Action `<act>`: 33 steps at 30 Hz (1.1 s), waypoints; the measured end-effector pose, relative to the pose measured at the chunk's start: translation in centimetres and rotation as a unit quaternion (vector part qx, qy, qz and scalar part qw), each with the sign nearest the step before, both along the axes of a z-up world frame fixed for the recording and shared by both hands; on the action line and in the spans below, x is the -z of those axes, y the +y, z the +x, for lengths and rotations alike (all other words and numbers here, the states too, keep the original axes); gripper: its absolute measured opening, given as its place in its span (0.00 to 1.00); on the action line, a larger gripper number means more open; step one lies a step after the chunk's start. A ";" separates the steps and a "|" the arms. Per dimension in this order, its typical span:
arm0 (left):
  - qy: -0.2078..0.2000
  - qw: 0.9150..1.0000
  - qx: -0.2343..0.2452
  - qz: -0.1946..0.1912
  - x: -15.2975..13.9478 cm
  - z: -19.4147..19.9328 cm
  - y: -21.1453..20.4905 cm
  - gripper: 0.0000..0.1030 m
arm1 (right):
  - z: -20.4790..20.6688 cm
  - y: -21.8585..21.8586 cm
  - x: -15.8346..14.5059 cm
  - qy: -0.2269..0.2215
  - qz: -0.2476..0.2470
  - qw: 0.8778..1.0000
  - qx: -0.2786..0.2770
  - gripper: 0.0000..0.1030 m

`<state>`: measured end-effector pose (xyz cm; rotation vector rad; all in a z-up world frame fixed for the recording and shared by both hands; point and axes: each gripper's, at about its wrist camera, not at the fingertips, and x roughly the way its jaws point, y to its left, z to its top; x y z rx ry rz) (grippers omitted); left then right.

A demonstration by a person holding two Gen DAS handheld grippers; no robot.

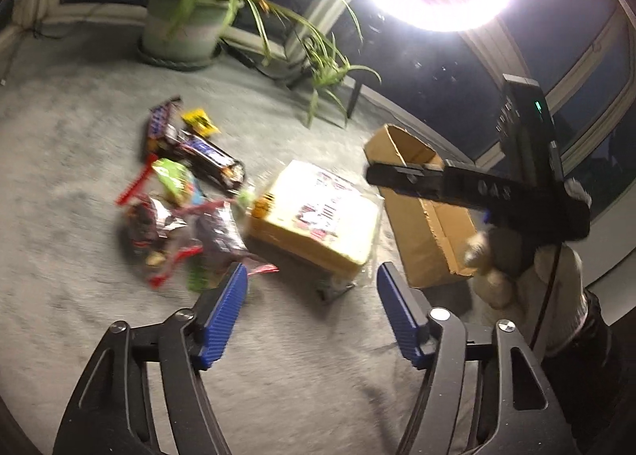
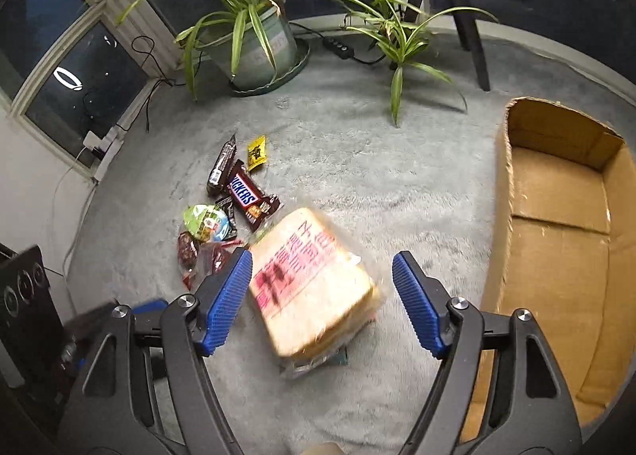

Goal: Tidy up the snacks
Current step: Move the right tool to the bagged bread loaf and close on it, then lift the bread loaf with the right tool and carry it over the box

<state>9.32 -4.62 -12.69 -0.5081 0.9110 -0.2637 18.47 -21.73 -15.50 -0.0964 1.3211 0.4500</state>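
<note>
progress: none packed, cardboard box [image 2: 556, 216] empty | snacks: bread bag [image 2: 314, 288] and candy pile [image 2: 226, 212] left of box on carpet | right gripper [image 2: 322, 296] parted above bread, gripping nothing | left gripper [image 1: 312, 308] parted, empty

Clear-wrapped loaf of sliced bread with red print [image 2: 314, 288], flat on grey carpet. Just left, cluster of small snacks: brown Snickers bar [image 2: 248, 198], yellow sachet [image 2: 256, 151], green-and-blue packet [image 2: 206, 222], red-edged wrappers [image 2: 202, 258]. Open brown cardboard box [image 2: 556, 192] right, upright.
</note>
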 end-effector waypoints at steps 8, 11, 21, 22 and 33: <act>0.019 0.999 0.016 -0.027 1.8 2.6 -2.2 0.62 | 1.4 1.5 2.9 0.046 -0.013 0.999 -0.027 0.64; 0.023 0.999 0.020 -0.025 2.2 3.3 -2.9 0.62 | 1.7 1.4 3.7 0.053 -0.022 0.998 -0.027 0.64; 0.040 0.999 0.016 -0.015 3.8 4.2 -3.1 0.62 | 1.2 1.5 4.3 0.086 -0.008 0.995 -0.045 0.46; 0.040 0.999 0.017 -0.016 3.8 4.4 -3.1 0.62 | 1.1 1.5 4.3 0.090 -0.002 0.995 -0.045 0.43; 0.036 0.999 0.024 -0.006 3.8 5.1 -3.1 0.60 | -0.4 1.3 3.5 0.102 0.017 0.994 -0.040 0.39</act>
